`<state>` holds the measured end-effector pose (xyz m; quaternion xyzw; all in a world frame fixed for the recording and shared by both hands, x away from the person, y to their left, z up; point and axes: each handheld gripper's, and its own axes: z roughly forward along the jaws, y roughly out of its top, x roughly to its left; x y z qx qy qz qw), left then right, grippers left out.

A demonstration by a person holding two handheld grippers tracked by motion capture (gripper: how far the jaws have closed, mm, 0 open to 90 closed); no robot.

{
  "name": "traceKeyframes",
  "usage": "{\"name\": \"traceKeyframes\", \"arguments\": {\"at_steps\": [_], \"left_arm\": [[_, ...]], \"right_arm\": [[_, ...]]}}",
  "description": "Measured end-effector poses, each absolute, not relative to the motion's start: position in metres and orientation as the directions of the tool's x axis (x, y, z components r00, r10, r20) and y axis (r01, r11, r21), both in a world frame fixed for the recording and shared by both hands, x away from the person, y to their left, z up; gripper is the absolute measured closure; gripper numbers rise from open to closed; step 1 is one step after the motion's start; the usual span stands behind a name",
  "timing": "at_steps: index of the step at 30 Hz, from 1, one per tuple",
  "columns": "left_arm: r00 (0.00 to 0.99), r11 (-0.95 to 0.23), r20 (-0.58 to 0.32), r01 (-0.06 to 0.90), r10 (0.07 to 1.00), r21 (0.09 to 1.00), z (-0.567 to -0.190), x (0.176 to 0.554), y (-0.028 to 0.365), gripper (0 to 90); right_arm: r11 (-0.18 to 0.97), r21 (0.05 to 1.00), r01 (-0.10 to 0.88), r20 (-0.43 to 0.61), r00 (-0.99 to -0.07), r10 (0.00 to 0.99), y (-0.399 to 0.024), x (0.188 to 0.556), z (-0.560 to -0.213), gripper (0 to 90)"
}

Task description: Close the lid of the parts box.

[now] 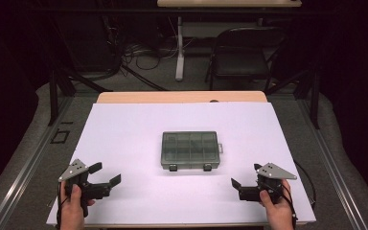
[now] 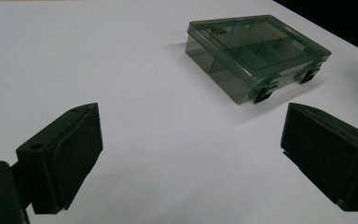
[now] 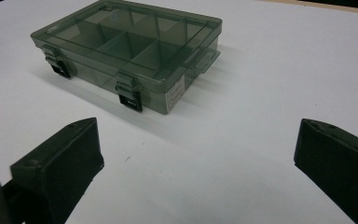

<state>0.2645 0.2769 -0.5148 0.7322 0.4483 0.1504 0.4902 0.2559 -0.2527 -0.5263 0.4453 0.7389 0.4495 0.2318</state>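
While both grippers wait at the near edge of the white board [image 1: 124, 129], the work on the compartment box [image 1: 190, 151] seems not yet started. The box lies flat near the middle of the board, its transparent grey lid closed and its two black latches [image 3: 131, 100] on the side facing the person, both apparently fastened. The left gripper [image 1: 106, 174] is to the left of the box and nearer to the person, well apart from it, with its jaws spread wide and holding nothing. The right gripper [image 1: 246, 175] is to the right of the box, also well apart, jaws wide and empty. I judge that the approach, the unlatching and the opening are all left to do.
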Motion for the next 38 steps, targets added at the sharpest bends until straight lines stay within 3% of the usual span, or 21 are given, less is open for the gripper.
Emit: {"name": "traceKeyframes", "arguments": {"at_steps": [38], "left_arm": [[0.513,-0.102,-0.22,0.527,0.83,0.844,-0.531,0.271,0.29,5.3]], "right_arm": [[0.201,0.861,0.468,0.052,-0.473,0.88,-0.263,0.264,-0.547,2.2]]}}
